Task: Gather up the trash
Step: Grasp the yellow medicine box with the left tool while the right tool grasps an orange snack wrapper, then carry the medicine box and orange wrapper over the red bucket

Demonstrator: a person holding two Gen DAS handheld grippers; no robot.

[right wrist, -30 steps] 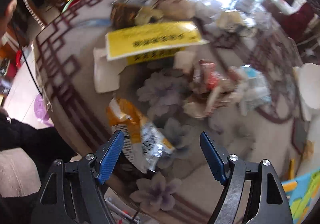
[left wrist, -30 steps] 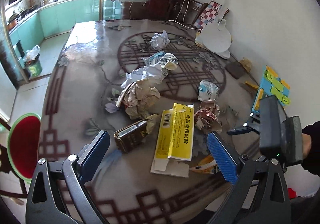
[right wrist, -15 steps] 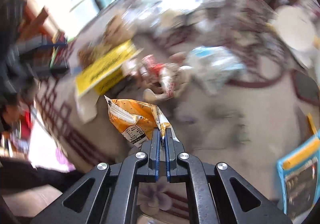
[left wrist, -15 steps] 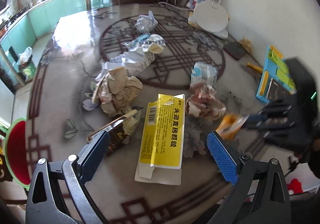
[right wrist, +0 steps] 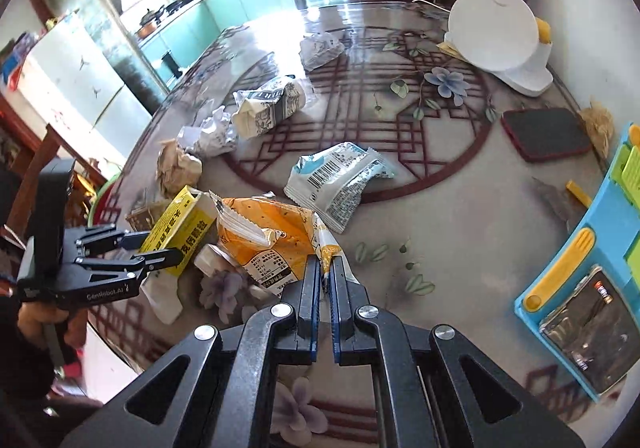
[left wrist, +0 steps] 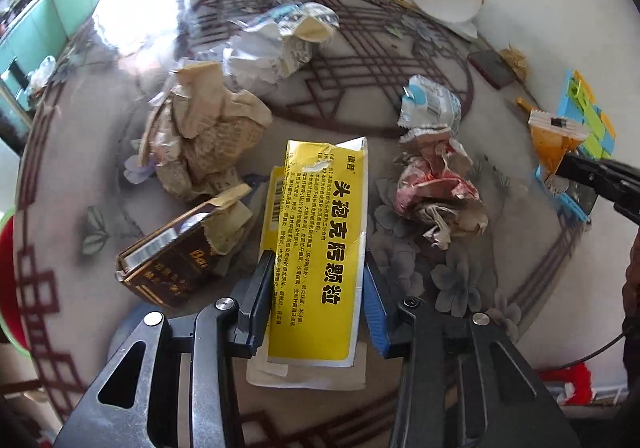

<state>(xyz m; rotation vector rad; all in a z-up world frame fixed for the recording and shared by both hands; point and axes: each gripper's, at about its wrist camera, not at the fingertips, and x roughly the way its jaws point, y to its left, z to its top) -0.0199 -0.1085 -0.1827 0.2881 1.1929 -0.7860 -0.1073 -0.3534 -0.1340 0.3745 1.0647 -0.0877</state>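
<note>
Already the left gripper (left wrist: 318,294) straddles the yellow box (left wrist: 318,232), which serves as the landmark; its jaws have just been closing, and the left wrist view shows a pad against each long edge of the flattened carton, so I judge it pinched across its width, though how firmly cannot be told; the box lies flat on the table (left wrist: 400,136) with its long axis running straight away from the claw, toward the table's centre, so the grip sits near the end closest to the person; the gripper tilts steeply downward, over the table's near edge; a brown carton (left wrist: 168,260) lies just left of the box, touching or nearly so, and crumpled brown paper (left wrist: 204,140) beyond that; a red-and-white wad (left wrist: 436,192) lies right of the box, near but apart.

The right gripper (right wrist: 325,276), pressed together, pinches a corner of the orange snack bag (right wrist: 264,240); that bag hangs right of the yellow box, lifted off the table; the right claw also points steeply down.

The coming move, in my judgement, is a lift of the box; the brown carton beside it could be dragged along.
</note>
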